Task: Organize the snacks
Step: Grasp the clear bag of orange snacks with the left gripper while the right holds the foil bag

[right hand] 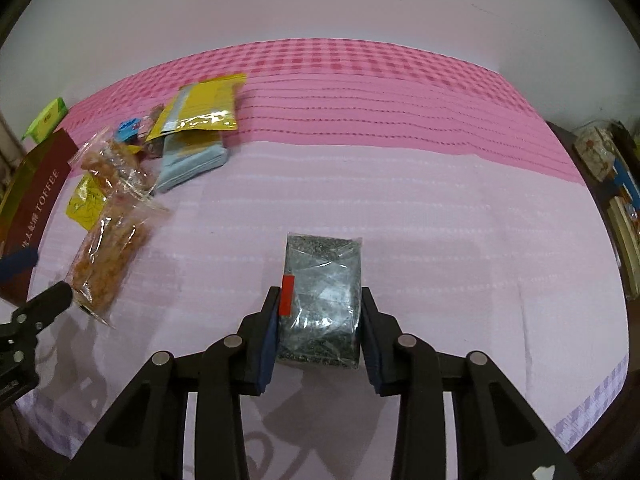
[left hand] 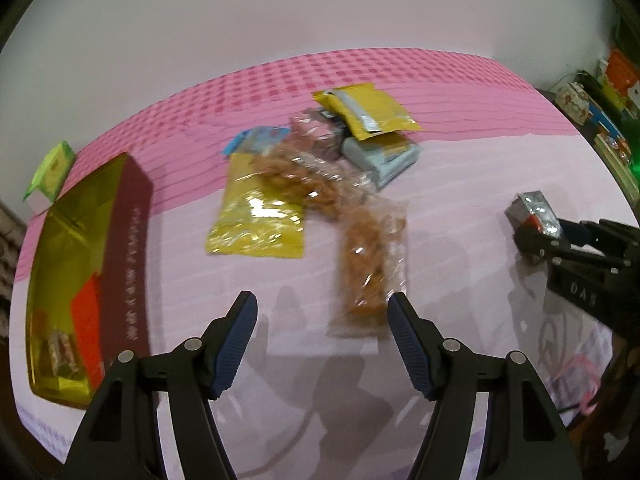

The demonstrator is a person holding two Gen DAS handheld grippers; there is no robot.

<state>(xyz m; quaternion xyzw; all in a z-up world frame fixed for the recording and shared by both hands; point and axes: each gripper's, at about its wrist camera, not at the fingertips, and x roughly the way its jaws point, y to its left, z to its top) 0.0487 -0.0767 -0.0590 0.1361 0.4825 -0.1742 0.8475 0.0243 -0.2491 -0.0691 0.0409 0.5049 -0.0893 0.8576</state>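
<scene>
My right gripper (right hand: pixel 320 320) is shut on a silvery grey snack packet (right hand: pixel 322 300) with a red tab, held over the pale pink cloth; the same packet (left hand: pixel 534 214) shows at the far right of the left wrist view. My left gripper (left hand: pixel 322 316) is open above the cloth, nothing between its fingers. Just beyond its right fingertip lies a clear bag of brown snacks (left hand: pixel 372 264). Behind it is a pile of snacks: a second clear bag (left hand: pixel 304 176), a yellow pouch (left hand: pixel 256 216), another yellow pouch (left hand: pixel 368 110) and a pale blue pack (left hand: pixel 384 156).
An open maroon toffee box (left hand: pixel 80 272) with a gold lining lies at the left, holding an orange pack and a small sweet. A green box (left hand: pixel 52 168) sits behind it. Shelves with books (right hand: pixel 616 184) stand past the right edge of the bed.
</scene>
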